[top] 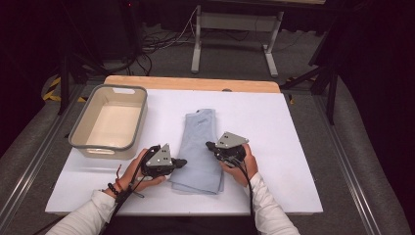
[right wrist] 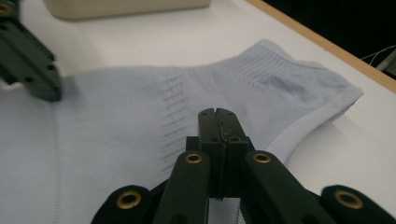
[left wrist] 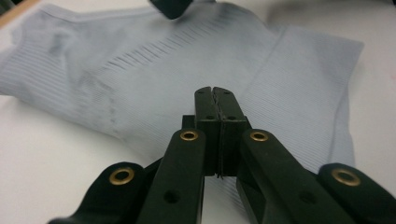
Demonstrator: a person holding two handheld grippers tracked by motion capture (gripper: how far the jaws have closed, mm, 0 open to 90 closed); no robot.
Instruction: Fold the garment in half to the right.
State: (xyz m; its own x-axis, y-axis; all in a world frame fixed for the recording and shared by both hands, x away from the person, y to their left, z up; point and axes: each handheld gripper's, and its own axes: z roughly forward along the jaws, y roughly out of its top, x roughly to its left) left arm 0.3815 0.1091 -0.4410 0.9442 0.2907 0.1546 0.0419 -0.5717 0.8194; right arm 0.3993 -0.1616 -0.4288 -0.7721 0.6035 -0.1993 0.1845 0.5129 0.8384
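Note:
A light blue ribbed garment (top: 200, 147) lies folded into a long strip in the middle of the white table. My left gripper (top: 182, 162) is at the strip's left edge, pointing right, jaws shut with nothing between them. In the left gripper view, the tips (left wrist: 215, 91) are over the cloth (left wrist: 140, 70). My right gripper (top: 209, 145) is at the right edge, pointing left, also shut and holding nothing. Seen in the right gripper view, its tips (right wrist: 217, 113) hover over the garment (right wrist: 116, 121), with the left gripper (right wrist: 28, 60) opposite.
A beige tub with a grey rim (top: 78, 137) stands at the table's left, just beyond my left hand; its wall (right wrist: 121, 7) appears in the right gripper view. A wooden strip (top: 191, 83) borders the table's far edge. Cables and a metal stand are on the floor beyond.

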